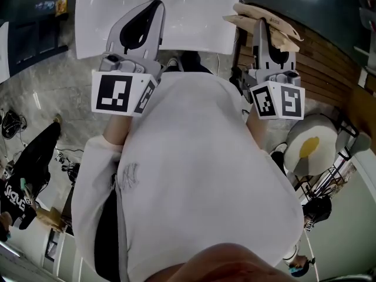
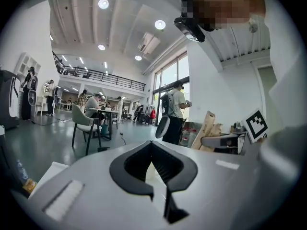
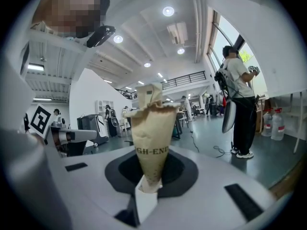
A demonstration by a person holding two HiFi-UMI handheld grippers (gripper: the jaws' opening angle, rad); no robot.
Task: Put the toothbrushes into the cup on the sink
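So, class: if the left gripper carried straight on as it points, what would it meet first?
Probably nothing close: the left gripper seems to point out over the sink; beyond is open floor, depth unclear.

A white sink (image 1: 176, 25) sits at the top of the head view. Grey stone floor (image 1: 53, 93) spreads left of the sink, with black cables (image 1: 69, 168) lying on it. Wooden boards (image 1: 326, 60) run to the sink's right.
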